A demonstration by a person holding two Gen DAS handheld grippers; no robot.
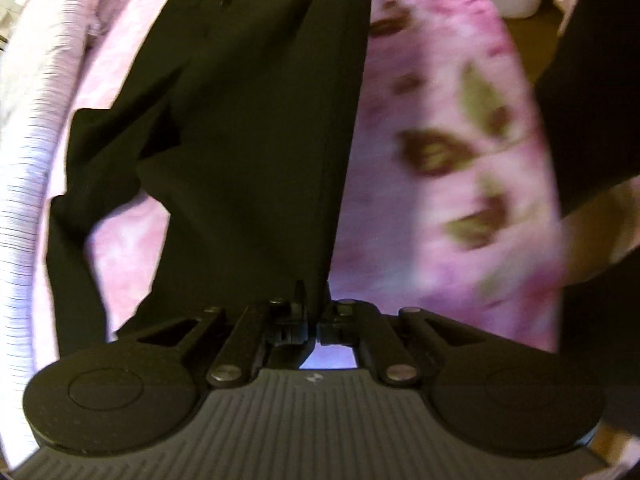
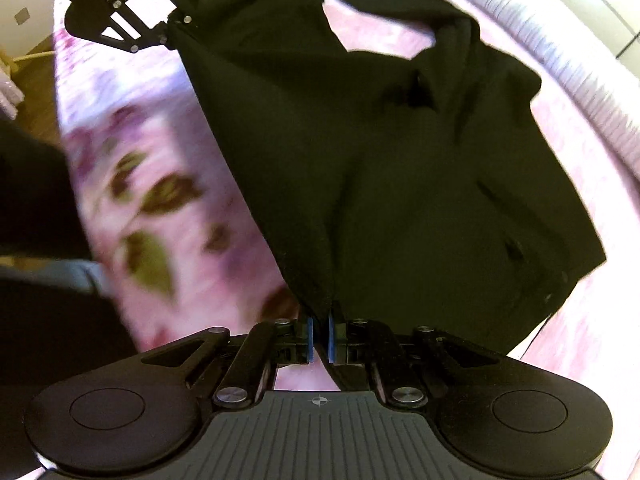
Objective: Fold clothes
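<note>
The black garment is hanging over the pink floral bedspread, stretched between the 2 grippers. The left gripper is pinching 1 corner of the garment's straight edge, its jaws closed tight on the cloth. The right gripper is clamping the other corner of that edge, its blue pads pressing the fabric between them. In the right wrist view the left gripper is showing at the far end of the garment, above the bedspread. The garment's loose part is bunching and draping away from the bedspread's flowered part, toward a pale ribbed border. A dark sleeve is reaching in beside the bedspread.
</note>
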